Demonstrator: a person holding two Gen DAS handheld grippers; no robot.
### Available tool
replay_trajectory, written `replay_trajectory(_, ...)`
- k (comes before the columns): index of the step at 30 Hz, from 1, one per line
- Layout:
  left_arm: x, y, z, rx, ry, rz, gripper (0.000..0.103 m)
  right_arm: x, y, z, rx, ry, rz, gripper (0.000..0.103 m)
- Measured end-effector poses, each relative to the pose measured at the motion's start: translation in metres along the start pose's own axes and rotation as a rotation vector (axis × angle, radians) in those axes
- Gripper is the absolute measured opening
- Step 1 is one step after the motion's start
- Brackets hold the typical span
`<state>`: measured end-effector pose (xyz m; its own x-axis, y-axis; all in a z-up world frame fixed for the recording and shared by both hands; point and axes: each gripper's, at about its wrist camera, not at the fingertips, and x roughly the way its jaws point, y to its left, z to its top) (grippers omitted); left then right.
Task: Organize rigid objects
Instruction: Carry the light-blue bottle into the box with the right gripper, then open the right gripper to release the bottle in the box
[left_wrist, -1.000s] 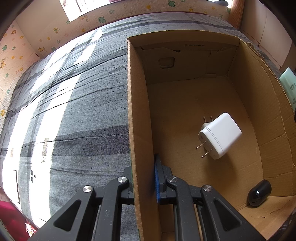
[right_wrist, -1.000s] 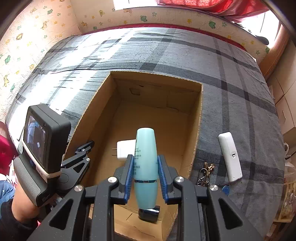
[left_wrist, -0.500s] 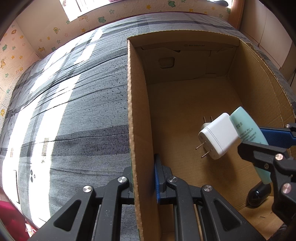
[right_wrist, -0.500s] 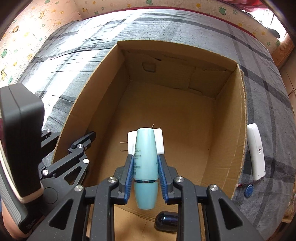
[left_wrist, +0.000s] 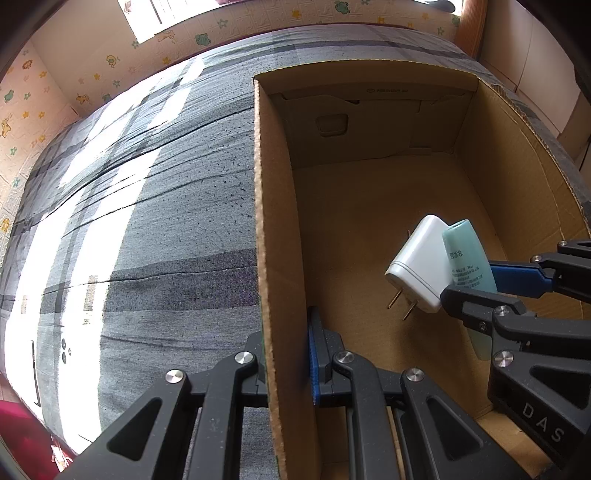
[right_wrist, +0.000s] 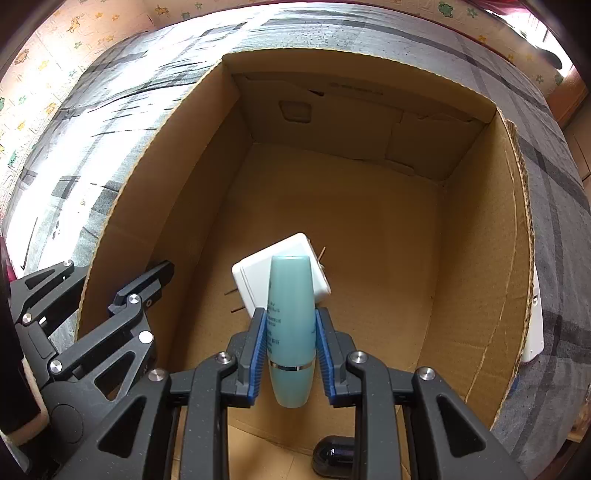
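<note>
The right gripper (right_wrist: 291, 334) clasps a teal bottle (right_wrist: 291, 325) above the white charger (right_wrist: 251, 277), while the left gripper (left_wrist: 286, 354) pinches the cardboard box (left_wrist: 273, 258) wall.

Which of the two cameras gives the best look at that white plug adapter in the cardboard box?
The left wrist view: the white plug adapter shows its side and two brass prongs, with the teal bottle covering only one edge. In the right wrist view the bottle, held in the right gripper, hides the adapter's middle.
</note>
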<state>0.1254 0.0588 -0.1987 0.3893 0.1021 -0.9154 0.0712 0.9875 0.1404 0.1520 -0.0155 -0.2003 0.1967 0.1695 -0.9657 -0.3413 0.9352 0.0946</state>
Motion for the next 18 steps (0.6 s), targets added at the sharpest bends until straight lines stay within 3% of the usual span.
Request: replay_trajectory(18,-0.0013,-0.0035,0.0001,0.001,-0.001,0.006,0.013,0.0095,-0.0095,0.0033,0.016,0.025,0.02,0.027)
